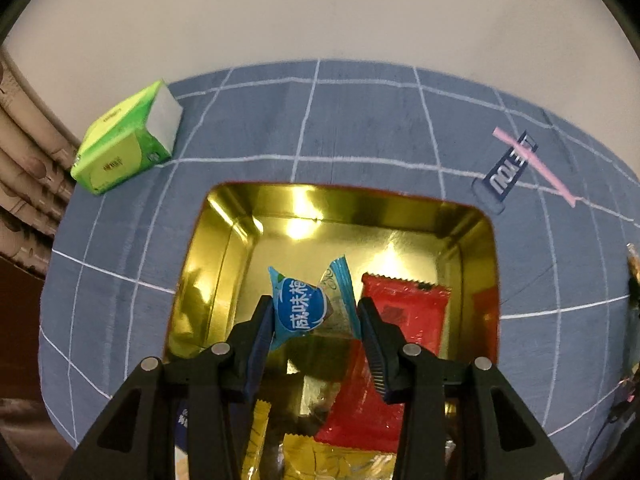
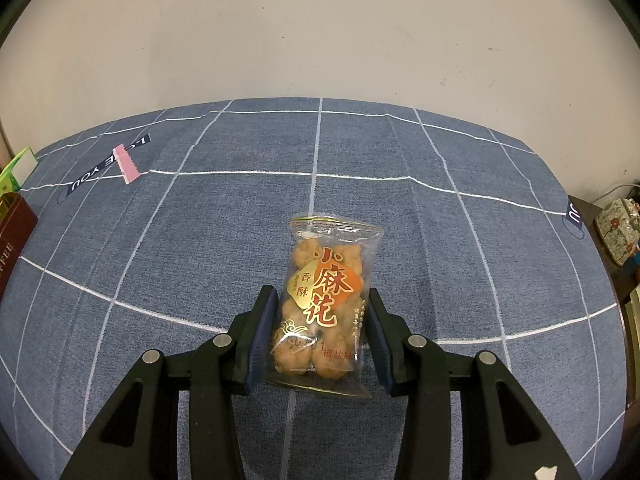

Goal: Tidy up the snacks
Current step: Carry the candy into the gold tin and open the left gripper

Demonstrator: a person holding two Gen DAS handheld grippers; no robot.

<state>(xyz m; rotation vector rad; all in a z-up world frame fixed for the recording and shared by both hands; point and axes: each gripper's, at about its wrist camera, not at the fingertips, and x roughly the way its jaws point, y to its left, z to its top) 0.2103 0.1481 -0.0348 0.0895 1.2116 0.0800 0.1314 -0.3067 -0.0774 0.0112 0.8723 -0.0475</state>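
Note:
My left gripper (image 1: 316,312) is shut on a small blue candy packet (image 1: 304,308) and holds it over the open gold tin (image 1: 240,216). Inside the tin lie a red snack packet (image 1: 392,320) and yellow packets (image 1: 344,456) at the near end. My right gripper (image 2: 322,316) is open, its fingers on either side of a clear bag of fried dough twists (image 2: 328,300) that lies flat on the blue checked tablecloth (image 2: 160,240). The jaws stand close to the bag's sides without visibly squeezing it.
A green tissue pack (image 1: 124,140) lies at the far left of the cloth. A pink strip (image 1: 536,166) crosses a dark label on the cloth (image 1: 508,168). The tin's dark red outer side (image 2: 12,236) shows at the left edge of the right wrist view. A floral box (image 2: 618,228) stands off the table's right.

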